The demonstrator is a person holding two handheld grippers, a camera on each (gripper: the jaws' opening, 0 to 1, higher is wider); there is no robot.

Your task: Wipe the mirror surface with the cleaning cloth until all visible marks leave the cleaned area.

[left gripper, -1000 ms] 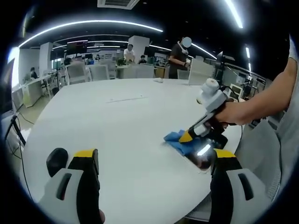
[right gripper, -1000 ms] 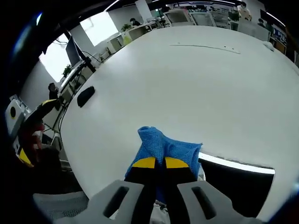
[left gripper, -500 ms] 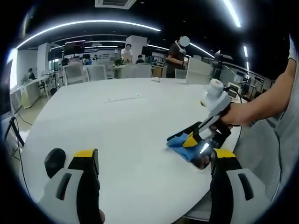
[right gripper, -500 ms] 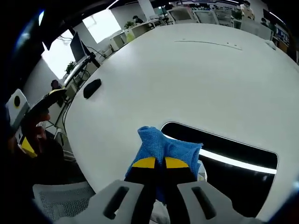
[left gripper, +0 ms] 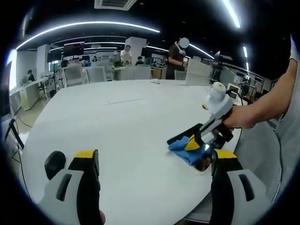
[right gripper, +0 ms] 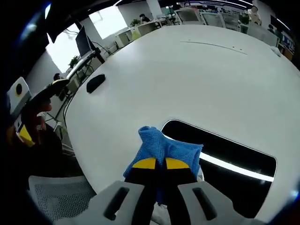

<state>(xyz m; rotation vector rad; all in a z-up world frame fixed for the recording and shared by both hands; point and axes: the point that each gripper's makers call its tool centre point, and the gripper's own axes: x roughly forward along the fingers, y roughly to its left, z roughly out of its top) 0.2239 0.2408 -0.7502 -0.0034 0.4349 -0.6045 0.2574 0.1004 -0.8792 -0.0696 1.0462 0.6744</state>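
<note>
One broad white round table (left gripper: pixel 126 122) is filling the middle of both views, with a dark rounded-rectangle mirror (right gripper: pixel 225 157) lying flat on it in the lower right of the right gripper view. Blue cleaning cloth (right gripper: pixel 161 147) is resting on the mirror's left end, lower centre, and the right gripper (right gripper: pixel 156 163) is clamping it with jaws together. At the left gripper view's bottom, the left gripper (left gripper: pixel 154 161) is hovering with jaws wide apart, and a small black object (left gripper: pixel 54 161) is lying at lower left.

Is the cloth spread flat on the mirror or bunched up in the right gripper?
Bunched. The blue cloth is pinched between the shut jaws of the right gripper, folds rising in front, over the near end of the mirror.
</note>
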